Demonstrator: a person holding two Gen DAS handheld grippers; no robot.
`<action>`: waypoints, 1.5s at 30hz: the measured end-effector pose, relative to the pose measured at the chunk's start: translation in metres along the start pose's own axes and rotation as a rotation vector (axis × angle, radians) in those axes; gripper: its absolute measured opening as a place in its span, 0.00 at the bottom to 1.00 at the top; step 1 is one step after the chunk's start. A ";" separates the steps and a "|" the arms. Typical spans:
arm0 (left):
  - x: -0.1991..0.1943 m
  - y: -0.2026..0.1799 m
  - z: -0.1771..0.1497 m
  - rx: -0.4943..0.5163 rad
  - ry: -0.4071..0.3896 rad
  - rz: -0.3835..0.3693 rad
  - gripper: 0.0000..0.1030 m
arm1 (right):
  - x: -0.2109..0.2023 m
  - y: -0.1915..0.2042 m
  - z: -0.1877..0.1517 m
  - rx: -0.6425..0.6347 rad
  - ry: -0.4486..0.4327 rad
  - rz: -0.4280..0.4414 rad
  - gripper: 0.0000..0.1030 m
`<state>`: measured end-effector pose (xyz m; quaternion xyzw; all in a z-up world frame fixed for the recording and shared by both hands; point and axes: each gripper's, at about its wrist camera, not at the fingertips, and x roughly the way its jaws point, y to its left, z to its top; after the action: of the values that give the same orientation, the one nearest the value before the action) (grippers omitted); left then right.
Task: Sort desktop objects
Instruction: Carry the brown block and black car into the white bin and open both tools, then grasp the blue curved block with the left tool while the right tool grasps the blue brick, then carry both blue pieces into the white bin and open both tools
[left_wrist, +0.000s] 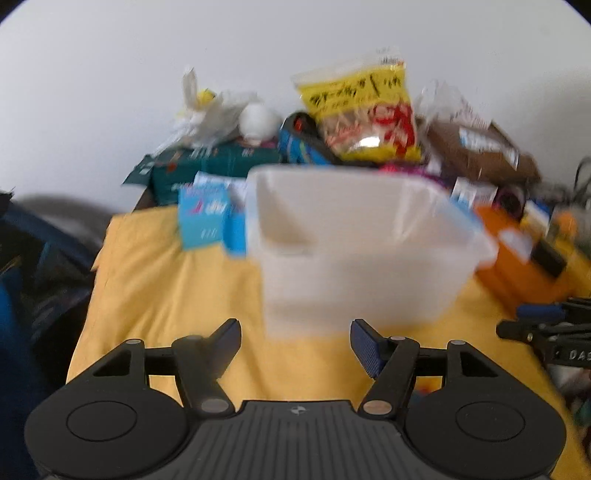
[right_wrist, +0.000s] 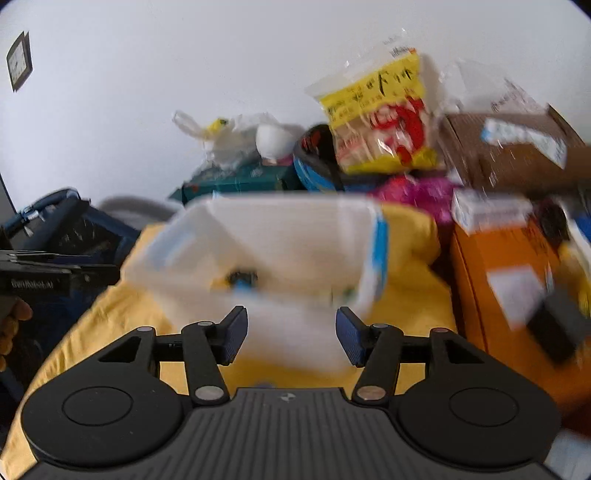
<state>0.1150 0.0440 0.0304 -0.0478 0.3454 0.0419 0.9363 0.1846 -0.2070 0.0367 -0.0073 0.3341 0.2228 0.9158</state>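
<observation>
Left claw (left_wrist: 295, 345): jaws stand wide apart, nothing between the pads. Right claw (right_wrist: 291, 334): jaws apart at a moderate gap, also empty. Neither touches anything.

Directly ahead of both claws stands one white plastic bin (left_wrist: 354, 243), upright, mouth open upward, resting on the yellow cloth (left_wrist: 166, 295) that covers the worktop. From the left claw the bin lies straight ahead and slightly right; from the right claw, straight ahead and slightly left, so the bin sits between the two lines of approach. In both views its near wall stands just beyond the fingertips, so neither claw is clearly the nearer. In the right wrist view the bin's longer side appears to run across the view; blur prevents certainty. A small dark and blue item (right_wrist: 242, 278) shows low in the bin; what it is cannot be told.

Count of loose goods beyond the bin: one light blue carton (left_wrist: 203, 218) just left of it, one yellow snack bag (left_wrist: 365, 110), one brown cardboard box (left_wrist: 480, 151), one orange box (right_wrist: 491, 280), one dark green box (left_wrist: 214, 166), one clear plastic bag (left_wrist: 207, 110). Other items at the far right are too blurred to count.

Judgement: sorting is at an early stage; most goods remain outside the bin.
</observation>
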 end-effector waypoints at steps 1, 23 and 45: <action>0.000 -0.002 -0.012 0.004 0.005 0.016 0.67 | 0.004 0.002 -0.017 -0.009 0.030 -0.027 0.55; 0.056 -0.022 -0.090 0.050 0.178 0.012 0.49 | 0.073 0.008 -0.079 0.017 0.244 -0.085 0.44; -0.017 -0.003 0.013 0.000 -0.018 -0.076 0.45 | -0.011 -0.010 -0.005 0.098 -0.021 0.041 0.28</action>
<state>0.1111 0.0419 0.0513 -0.0607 0.3348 0.0070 0.9403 0.1784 -0.2214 0.0385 0.0467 0.3351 0.2247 0.9138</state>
